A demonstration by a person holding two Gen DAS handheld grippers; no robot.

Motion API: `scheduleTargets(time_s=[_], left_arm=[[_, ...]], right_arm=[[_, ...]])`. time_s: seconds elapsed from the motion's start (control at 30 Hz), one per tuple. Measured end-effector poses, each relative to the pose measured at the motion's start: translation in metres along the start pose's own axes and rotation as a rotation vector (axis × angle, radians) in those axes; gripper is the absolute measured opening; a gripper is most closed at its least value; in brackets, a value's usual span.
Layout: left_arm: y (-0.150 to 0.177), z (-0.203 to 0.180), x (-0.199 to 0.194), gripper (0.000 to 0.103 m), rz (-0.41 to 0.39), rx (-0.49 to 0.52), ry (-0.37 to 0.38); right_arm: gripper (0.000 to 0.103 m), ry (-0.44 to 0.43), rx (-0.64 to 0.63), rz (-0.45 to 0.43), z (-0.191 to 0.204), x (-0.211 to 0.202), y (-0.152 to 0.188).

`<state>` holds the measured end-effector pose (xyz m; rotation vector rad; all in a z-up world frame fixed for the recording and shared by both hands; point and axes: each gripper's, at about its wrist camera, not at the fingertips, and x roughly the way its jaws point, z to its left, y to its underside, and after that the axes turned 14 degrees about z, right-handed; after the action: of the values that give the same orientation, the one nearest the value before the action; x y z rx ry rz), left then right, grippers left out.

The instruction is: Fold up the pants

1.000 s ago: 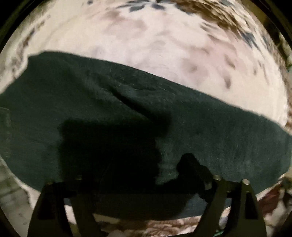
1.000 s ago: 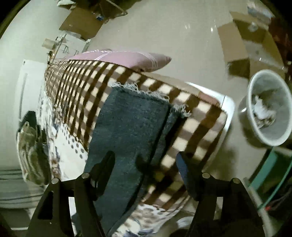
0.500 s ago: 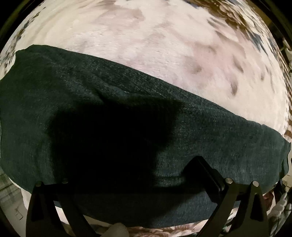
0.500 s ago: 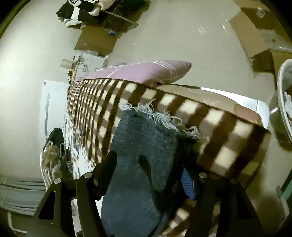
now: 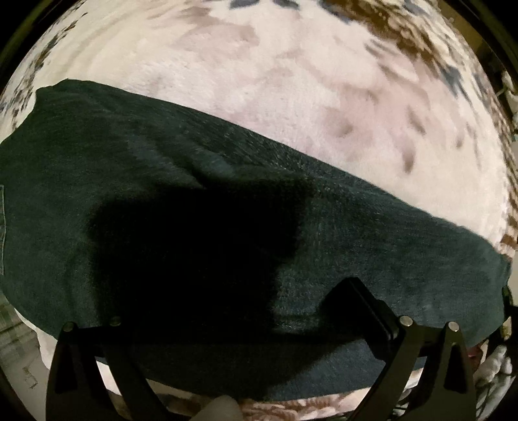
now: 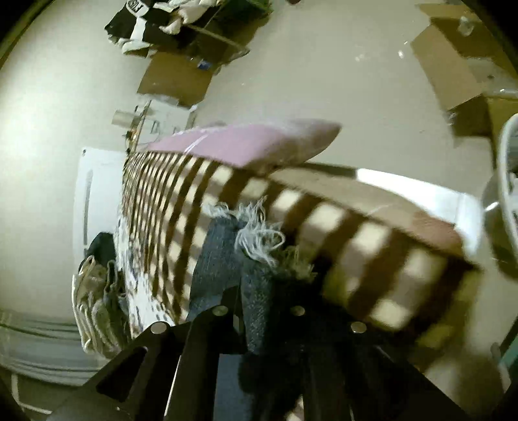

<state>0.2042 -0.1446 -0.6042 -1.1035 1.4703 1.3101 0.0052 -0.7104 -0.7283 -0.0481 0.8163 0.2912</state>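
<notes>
The pants [image 5: 194, 207] are dark denim and lie in a wide band across the pale patterned bed cover [image 5: 291, 90] in the left wrist view. My left gripper [image 5: 233, 311] hangs open just above the cloth near its front edge, and its shadow darkens the fabric. In the right wrist view my right gripper [image 6: 259, 311] is shut on the frayed hem end of the pants [image 6: 226, 252]. White fringe sticks up beyond the fingers.
A brown and cream checked blanket [image 6: 356, 226] covers the bed, with a pink pillow [image 6: 246, 145] at its far end. Cardboard boxes [image 6: 453, 64] and a white bin [image 6: 505, 200] stand on the floor to the right. Clothes [image 6: 145, 26] lie beyond.
My right gripper has closed its jaws on the frayed hem, which was between open fingers before. My left gripper has shifted slightly over the pants and stays open.
</notes>
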Motion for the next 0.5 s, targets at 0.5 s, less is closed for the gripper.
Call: scheduleTargets(time_s=[0.5], left_arm=[[0.063, 0.092, -0.087, 0.103, -0.117, -0.156, 0.102]], right_arm=[[0.008, 0.032, -0.571, 0.06, 0.247, -0.034, 0.156]])
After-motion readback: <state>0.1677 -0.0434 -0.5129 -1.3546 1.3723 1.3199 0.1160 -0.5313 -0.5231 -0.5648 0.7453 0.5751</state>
